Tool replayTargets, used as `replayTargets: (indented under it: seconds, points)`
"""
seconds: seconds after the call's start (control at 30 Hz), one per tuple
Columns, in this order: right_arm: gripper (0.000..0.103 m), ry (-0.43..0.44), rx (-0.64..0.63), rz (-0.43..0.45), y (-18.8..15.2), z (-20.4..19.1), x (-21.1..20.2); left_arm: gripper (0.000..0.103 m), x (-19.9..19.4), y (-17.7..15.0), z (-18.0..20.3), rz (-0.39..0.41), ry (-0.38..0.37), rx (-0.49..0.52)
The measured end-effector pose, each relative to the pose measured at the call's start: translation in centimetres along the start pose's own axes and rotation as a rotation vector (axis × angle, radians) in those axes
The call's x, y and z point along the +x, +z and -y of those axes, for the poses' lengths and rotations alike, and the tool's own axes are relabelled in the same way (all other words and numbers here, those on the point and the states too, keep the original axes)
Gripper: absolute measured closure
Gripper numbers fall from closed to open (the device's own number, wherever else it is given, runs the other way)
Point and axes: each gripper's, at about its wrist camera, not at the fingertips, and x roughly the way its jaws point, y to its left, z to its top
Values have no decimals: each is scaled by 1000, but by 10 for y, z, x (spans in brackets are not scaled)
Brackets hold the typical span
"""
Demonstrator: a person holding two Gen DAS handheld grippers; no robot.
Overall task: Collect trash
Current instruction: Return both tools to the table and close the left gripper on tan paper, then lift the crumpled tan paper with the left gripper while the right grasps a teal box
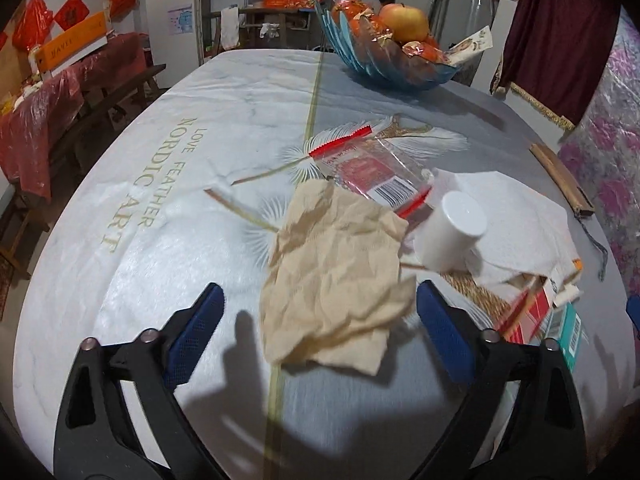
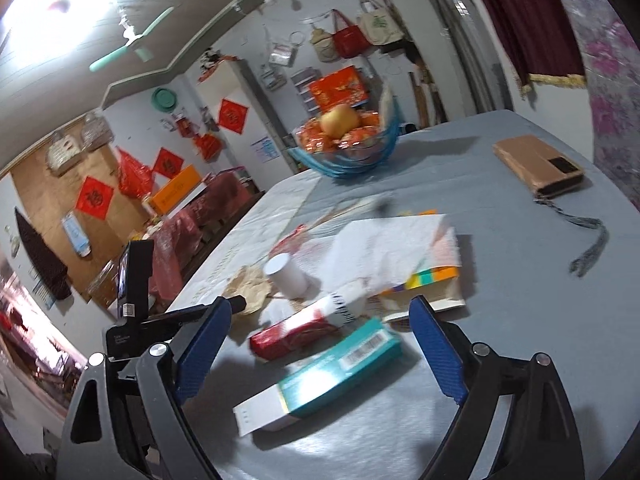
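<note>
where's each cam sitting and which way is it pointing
Left wrist: sits on the left gripper, looking steeply down the table at the crumpled brown paper; its own open blue fingers show.
Right wrist: sits on the right gripper, looking more level across the table at the teal box; its open fingers show, plus the left gripper's black body at the left edge.
Shared: white cup, fruit bowl, brown paper, teal box.
</note>
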Motion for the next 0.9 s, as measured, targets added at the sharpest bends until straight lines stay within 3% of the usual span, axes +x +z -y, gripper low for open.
replayTargets:
  seconds: [0.07, 0.13, 0.17, 0.3, 0.5, 0.77, 0.9]
  points:
    - [14, -17, 17, 6, 1, 7, -2, 69, 2, 0, -5, -9, -40, -7]
    - [14, -38, 27, 9, 3, 14, 0, 88, -4, -2, -14, -5, -99, -28]
    - [14, -51, 32, 11, 2, 16, 1, 91, -8, -5, -18, 7, -108, -34]
    - [14, -60, 62, -5, 1, 25, 9, 92, -35, -20, -31, 74, -82, -30]
    - [14, -4, 102, -81, -8, 22, 25, 92, -54, -39, -57, 72, -98, -94]
    - [14, -34, 49, -230, -44, -5, 42, 91, -73, -52, -79, 102, -112, -153]
    - [12, -100, -71, -270, -47, -33, 67, 91, -80, -58, -88, 116, -113, -177]
